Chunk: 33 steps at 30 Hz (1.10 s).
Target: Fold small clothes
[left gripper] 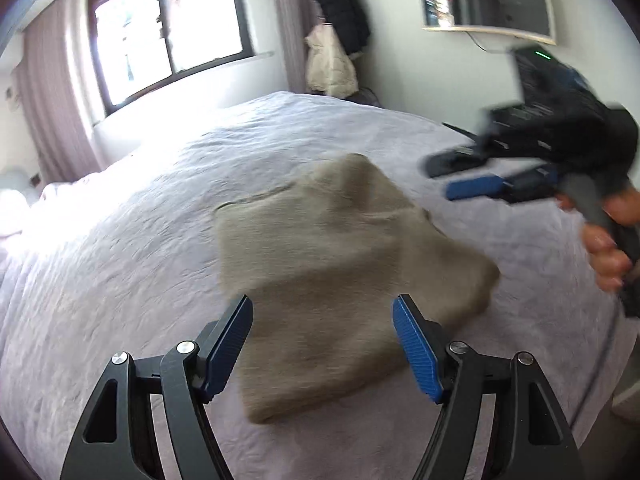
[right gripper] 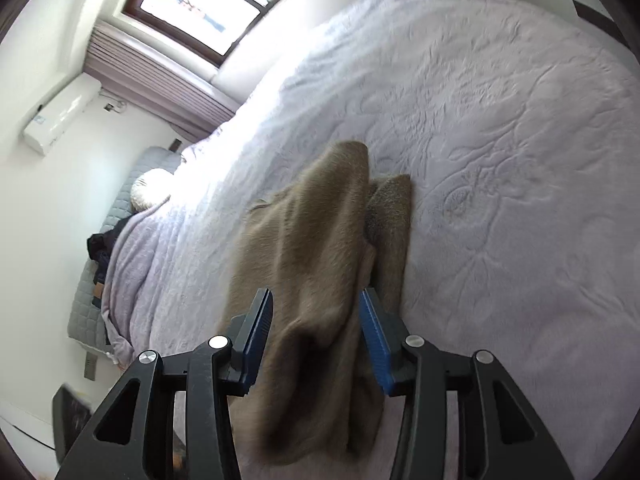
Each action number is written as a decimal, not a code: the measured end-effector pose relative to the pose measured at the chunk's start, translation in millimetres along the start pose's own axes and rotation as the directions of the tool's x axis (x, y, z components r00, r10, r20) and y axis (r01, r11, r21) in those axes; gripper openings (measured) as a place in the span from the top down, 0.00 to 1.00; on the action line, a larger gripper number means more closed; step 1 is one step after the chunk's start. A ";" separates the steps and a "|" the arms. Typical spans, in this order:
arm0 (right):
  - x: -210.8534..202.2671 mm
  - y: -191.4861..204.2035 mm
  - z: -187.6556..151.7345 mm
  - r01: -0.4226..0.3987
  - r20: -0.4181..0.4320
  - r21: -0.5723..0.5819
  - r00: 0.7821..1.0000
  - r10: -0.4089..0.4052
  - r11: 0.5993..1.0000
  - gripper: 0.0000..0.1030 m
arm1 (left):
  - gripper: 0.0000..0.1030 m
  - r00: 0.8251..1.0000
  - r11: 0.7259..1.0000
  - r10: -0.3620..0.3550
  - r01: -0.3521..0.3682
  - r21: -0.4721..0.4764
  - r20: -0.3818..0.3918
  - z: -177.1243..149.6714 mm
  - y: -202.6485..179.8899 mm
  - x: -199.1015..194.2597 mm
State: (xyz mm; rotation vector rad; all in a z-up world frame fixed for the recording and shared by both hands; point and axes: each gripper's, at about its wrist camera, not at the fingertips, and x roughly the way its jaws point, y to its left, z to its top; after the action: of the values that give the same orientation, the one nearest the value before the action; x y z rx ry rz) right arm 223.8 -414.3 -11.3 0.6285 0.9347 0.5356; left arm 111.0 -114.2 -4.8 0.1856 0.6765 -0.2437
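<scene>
Left tongs (left gripper: 322,342): The two blue pads are wide apart. Nothing is between them that they squeeze. They hang just above the near edge of the cloth, and I cannot tell if they touch it.

Right tongs (right gripper: 316,338): The two blue pads are apart, but less wide than the left ones. The brown cloth lies in the gap between them. The right pad looks close to the cloth; the picture is blurry, so I cannot tell if the pads press on it. In the left camera these tongs (left gripper: 460,178) show far off to the right, blurred, up above the bed, with the person's hand (left gripper: 612,248) on the handle.

Cloth: A small brown fuzzy piece of clothing (left gripper: 340,276). It lies folded and mostly flat, right in front of the left tongs. In the right camera the cloth (right gripper: 320,240) runs from under the tongs forward, bunched in long folds.

Bed: A pale purple blanket (left gripper: 120,280) with a bumpy pattern covers the bed. The cloth rests on it.

Room: A window (left gripper: 168,28) with a dark frame is far ahead of the left tongs, with curtains beside it. A black coat (left gripper: 340,12) hangs in the corner over a cream one. A white air unit (right gripper: 60,116) is on the wall to the left of the right tongs.
</scene>
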 end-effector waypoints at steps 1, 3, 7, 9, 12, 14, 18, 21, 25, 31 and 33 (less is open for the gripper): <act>-4.2 5.7 -5.0 -0.017 -0.015 -0.013 1.000 0.017 1.000 0.52 | 0.29 1.000 1.000 0.003 -0.003 -0.030 0.000 -0.5 13.3 0.5; -6.6 7.6 -14.9 -0.015 -0.061 -0.035 0.998 0.013 0.999 0.52 | 0.28 0.999 0.998 0.035 -0.036 -0.058 -0.018 -0.8 12.2 -0.9; 11.1 11.7 -40.8 0.028 -0.139 -0.065 0.990 -0.037 0.997 0.53 | 0.28 0.990 0.983 0.074 -0.093 -0.158 -0.121 -7.9 41.2 19.3; 18.1 13.0 -52.1 0.026 -0.173 -0.062 0.984 -0.036 0.998 0.87 | 0.28 0.984 0.972 0.039 -0.078 -0.220 -0.174 -18.3 47.8 23.5; 11.7 30.2 -61.5 0.118 -0.145 -0.159 0.979 -0.141 0.980 0.94 | 0.28 0.971 0.975 0.038 -0.088 -0.206 -0.238 -22.3 35.8 40.9; 9.4 25.0 -65.6 0.155 -0.128 -0.164 0.976 -0.177 0.974 0.94 | 0.25 0.964 0.977 0.054 -0.104 -0.185 -0.261 -29.1 29.9 52.0; 21.5 -16.0 -85.3 0.148 -0.161 -0.056 0.975 -0.155 0.987 0.94 | 0.16 0.964 0.977 0.060 -0.111 -0.185 -0.258 -41.6 25.9 49.9; 17.0 -19.3 -85.4 0.121 -0.131 -0.022 0.984 -0.123 0.992 0.95 | 0.16 0.964 0.979 0.066 -0.113 -0.171 -0.259 -39.9 22.6 45.7; 16.0 -5.5 -83.2 0.163 -0.136 -0.076 0.976 -0.172 0.984 0.94 | 0.16 0.963 0.978 0.064 -0.113 -0.175 -0.262 -35.6 26.9 43.4; -9.0 7.6 -63.9 0.157 -0.028 -0.058 0.987 -0.159 0.986 0.65 | 0.16 0.963 0.958 -0.108 0.034 -0.286 -0.247 -23.9 47.7 41.1; -10.4 5.8 -48.4 0.144 0.008 -0.050 0.990 -0.143 0.988 0.40 | 0.16 0.954 0.941 -0.185 0.103 -0.323 -0.235 -18.1 55.9 45.5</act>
State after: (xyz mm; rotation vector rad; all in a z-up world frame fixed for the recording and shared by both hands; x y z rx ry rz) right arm 176.3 -404.7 -22.9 0.5123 0.9516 0.4278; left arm 150.3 -63.7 -42.6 -0.1360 0.9842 -0.2543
